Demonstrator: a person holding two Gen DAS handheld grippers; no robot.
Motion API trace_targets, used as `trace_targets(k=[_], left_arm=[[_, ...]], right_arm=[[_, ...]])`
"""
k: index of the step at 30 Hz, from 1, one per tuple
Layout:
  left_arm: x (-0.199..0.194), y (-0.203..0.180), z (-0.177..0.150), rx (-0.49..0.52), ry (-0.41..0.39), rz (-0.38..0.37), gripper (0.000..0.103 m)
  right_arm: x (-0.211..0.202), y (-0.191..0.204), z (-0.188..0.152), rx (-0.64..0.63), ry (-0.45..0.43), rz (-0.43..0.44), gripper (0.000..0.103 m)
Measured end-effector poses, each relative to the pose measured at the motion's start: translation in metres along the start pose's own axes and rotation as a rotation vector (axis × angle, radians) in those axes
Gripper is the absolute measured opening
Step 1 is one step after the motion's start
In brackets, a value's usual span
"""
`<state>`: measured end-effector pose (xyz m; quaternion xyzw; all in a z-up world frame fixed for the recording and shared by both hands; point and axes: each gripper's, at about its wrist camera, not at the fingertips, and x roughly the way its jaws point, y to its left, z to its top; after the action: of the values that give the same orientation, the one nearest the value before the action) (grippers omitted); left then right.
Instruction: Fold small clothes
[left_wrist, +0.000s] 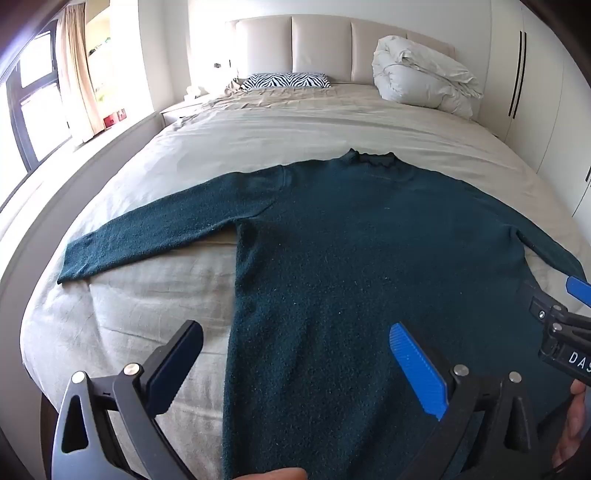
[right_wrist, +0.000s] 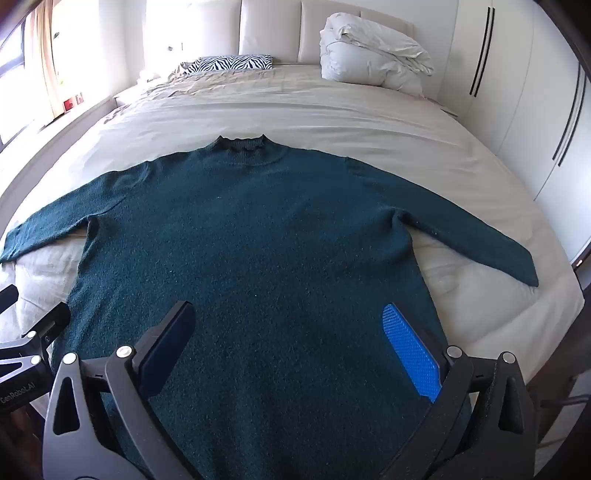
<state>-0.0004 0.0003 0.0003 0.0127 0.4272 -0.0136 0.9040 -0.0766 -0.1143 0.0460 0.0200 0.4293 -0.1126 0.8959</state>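
Two grippers hover over your work, and both are spread wide with nothing between the pads: the left gripper (left_wrist: 295, 373) near the sweater's left side seam, the right gripper (right_wrist: 299, 354) above the lower torso. The dark teal knitted sweater (right_wrist: 258, 236) lies flat on the beige linen bedcover (right_wrist: 295, 114), neck pointing toward the cream padded headboard (left_wrist: 317, 44), both sleeves stretched outward and the hem nearest you. No fold has been started yet.

Expect this knit to be soft, limp and fairly thick. It should drape and sag the moment you lift it, and it will likely stretch if you drag it by one point. The fuzzy surface ought to grip the ribbed blue pads well, so slipping is a small worry; catching the bedcover underneath is the larger one, since that fabric is loose and wrinkled.

Take hold at edges, not the middle. A sensible start would be the left sleeve cuff (left_wrist: 70, 266) and the right sleeve cuff (right_wrist: 524, 269), pinching only the knit layers and carrying each sleeve across the chest.
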Motion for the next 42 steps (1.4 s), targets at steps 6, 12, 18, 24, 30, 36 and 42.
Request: trace_targets(k=[6, 12, 18, 24, 30, 36, 42], left_arm=[[-0.001, 0.0, 0.0, -0.006, 0.005, 0.0, 0.103], [0.001, 0.004, -0.001, -0.009, 0.009, -0.002, 0.103], [0.003, 0.004, -0.005, -0.01, 0.01, -0.001, 0.103], [0.003, 0.005, -0.008, -0.013, 0.015, -0.001, 0.103], [0.003, 0.005, -0.008, -0.013, 0.021, -0.003, 0.103], [0.003, 0.004, -0.008, -0.013, 0.02, -0.002, 0.103], [0.004, 0.005, -0.008, -0.014, 0.022, -0.002, 0.103]], right_arm=[[-0.002, -0.003, -0.002, 0.004, -0.005, 0.006, 0.103], [-0.001, -0.008, -0.006, -0.005, 0.0, 0.003, 0.103], [0.002, 0.001, -0.005, -0.012, 0.005, -0.003, 0.103], [0.003, 0.002, -0.006, -0.012, 0.005, -0.004, 0.103], [0.002, 0.003, -0.006, -0.011, 0.007, -0.004, 0.103], [0.002, 0.004, -0.007, -0.012, 0.008, -0.004, 0.103], [0.002, 0.004, -0.007, -0.011, 0.008, -0.004, 0.103]])
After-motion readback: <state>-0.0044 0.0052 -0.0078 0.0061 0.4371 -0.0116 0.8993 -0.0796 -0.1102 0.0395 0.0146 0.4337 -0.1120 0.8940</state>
